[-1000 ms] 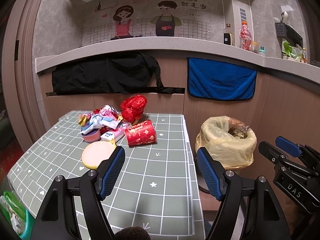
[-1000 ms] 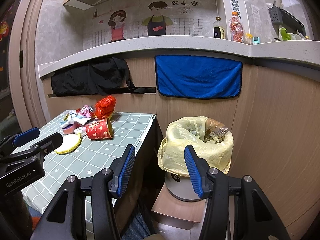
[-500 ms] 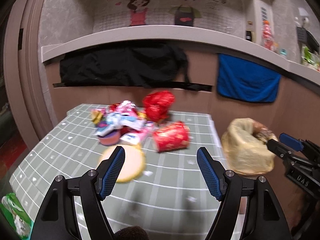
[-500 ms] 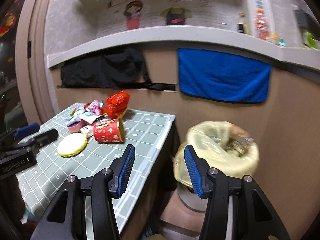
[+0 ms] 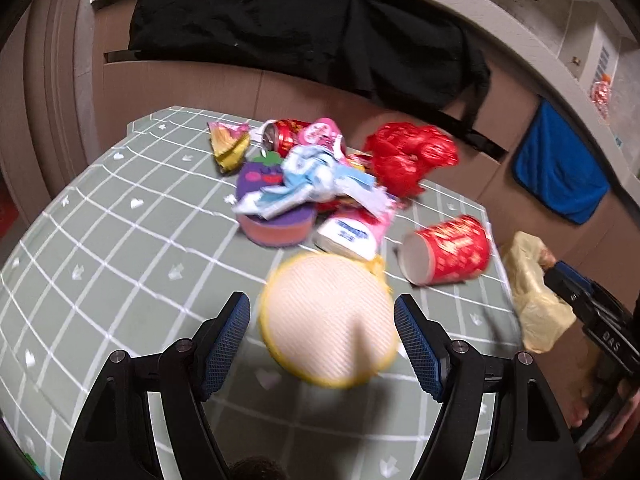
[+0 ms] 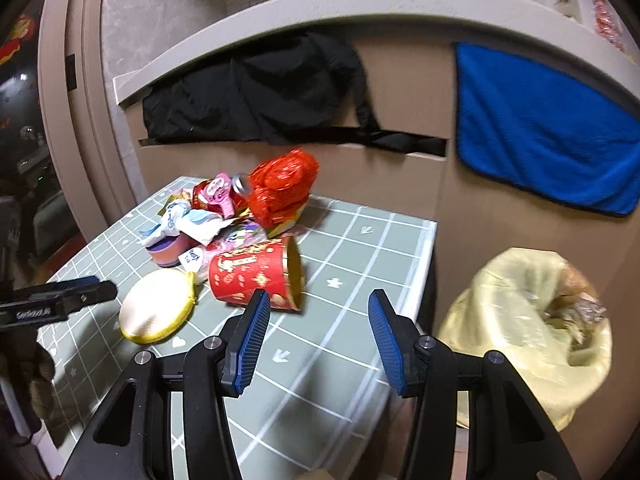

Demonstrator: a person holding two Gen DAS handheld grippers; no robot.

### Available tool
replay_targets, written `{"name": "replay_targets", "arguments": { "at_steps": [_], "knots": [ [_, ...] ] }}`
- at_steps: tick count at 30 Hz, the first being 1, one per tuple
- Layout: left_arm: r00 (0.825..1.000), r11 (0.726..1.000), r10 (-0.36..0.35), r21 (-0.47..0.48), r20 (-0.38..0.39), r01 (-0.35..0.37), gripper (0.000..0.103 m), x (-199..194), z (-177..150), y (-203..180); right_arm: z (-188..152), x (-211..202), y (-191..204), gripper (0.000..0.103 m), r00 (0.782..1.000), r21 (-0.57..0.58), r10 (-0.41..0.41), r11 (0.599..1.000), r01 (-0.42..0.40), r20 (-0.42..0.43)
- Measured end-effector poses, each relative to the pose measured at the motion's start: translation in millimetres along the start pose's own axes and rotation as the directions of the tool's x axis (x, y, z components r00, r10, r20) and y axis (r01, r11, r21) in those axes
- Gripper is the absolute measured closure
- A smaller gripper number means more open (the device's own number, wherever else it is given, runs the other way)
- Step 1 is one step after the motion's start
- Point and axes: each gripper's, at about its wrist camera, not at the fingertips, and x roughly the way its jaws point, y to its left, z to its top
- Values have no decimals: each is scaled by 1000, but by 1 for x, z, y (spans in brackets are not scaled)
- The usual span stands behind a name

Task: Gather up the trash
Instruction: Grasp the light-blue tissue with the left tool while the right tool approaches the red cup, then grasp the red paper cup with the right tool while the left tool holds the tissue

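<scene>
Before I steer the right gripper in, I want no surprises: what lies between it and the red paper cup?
Only bare green grid tablecloth lies between the right gripper and the red paper cup, as the right wrist view shows.

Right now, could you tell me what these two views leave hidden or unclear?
- Round yellow-rimmed pad: motion-blurred in the left wrist view; whether the open left tool touches it is unclear.
- Lined bin: base hidden behind the right tool.
- Trash pile: lower wrappers are buried, and their print is too small to read.
</scene>
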Motion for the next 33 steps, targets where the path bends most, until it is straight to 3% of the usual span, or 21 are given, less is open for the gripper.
{"name": "replay_targets", "arguments": {
  "at_steps": [3, 5, 8, 15, 17, 18, 19, 24, 27, 33],
  "knots": [
    [1000, 1000, -10, 15, 18, 10, 28, 4, 20, 2, -1, 13, 7, 55, 1000, -23, -2, 1000, 1, -25],
    [997, 999, -2, 44, 82, -2, 28, 5, 39, -5, -2, 19, 8, 55, 999, -20, -2, 1000, 1, -36],
    [994, 999, 13, 44, 110, -18, 28, 22, 66, -9, -2, 27, 8, 55, 999, -3, 11, 1000, -11, -49],
    [996, 996, 92, -15, -4, -92, 46, 94, 94, 0, 11, 27, 7, 55, 1000, -29, -8, 1000, 7, -13],
    [998, 997, 59, -57, -37, -61, 48, 104, 96, 6, 20, 29, 3, 55, 1000, -30, 3, 1000, -3, -11],
    [998, 997, 33, -71, -48, -37, 58, 106, 96, 7, 24, 30, 3, 55, 1000, -32, 8, 999, -8, -9],
    [999, 997, 24, -72, -47, -27, 60, 106, 92, 4, 31, 31, 3, 55, 1000, -47, 19, 999, -19, -3],
    [1000, 999, -4, -54, 19, 5, 63, 73, 81, -2, 60, 44, 21, 55, 987, -192, 161, 968, -163, -23],
    [999, 999, -4, -49, 54, 7, 63, 46, 71, -5, 73, 67, 38, 56, 987, -271, 154, 949, -162, -53],
    [997, 999, 4, -40, 83, -1, 63, 0, 45, -7, 79, 121, 36, 58, 964, -220, 185, 949, -226, -190]
  ]
}}
